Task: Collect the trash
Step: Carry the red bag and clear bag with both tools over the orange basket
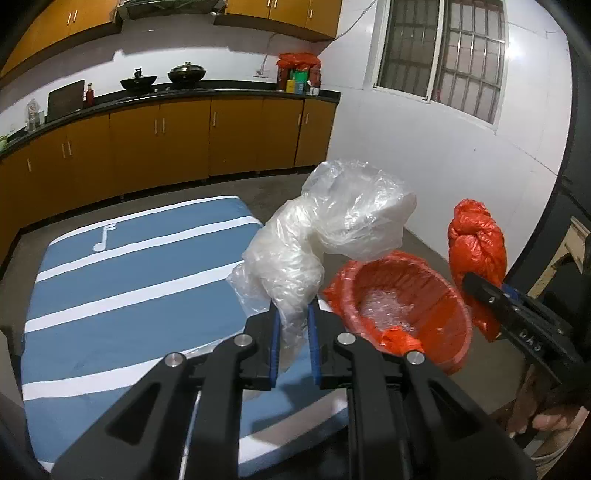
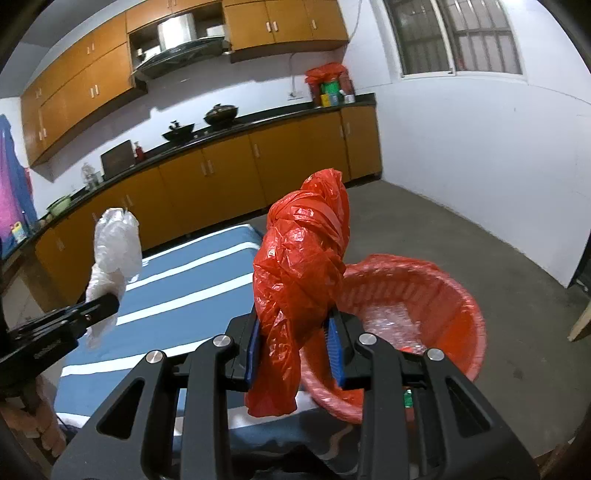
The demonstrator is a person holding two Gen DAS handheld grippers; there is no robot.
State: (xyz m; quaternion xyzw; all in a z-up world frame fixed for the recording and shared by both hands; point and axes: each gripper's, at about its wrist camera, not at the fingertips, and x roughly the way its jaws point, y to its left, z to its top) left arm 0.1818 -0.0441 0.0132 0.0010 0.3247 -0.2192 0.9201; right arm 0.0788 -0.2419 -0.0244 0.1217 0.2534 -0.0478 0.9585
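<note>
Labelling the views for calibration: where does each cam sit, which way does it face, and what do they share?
Left wrist: on the left gripper, looking forward and down along its jaws, shut on a clear plastic bag; the right gripper and a hand show at right.
Right wrist: on the right gripper, facing the same way, jaws shut on a red plastic bag; the left gripper shows at left.
Shared: red-lined bin, blue striped mat, kitchen counter, window.
</note>
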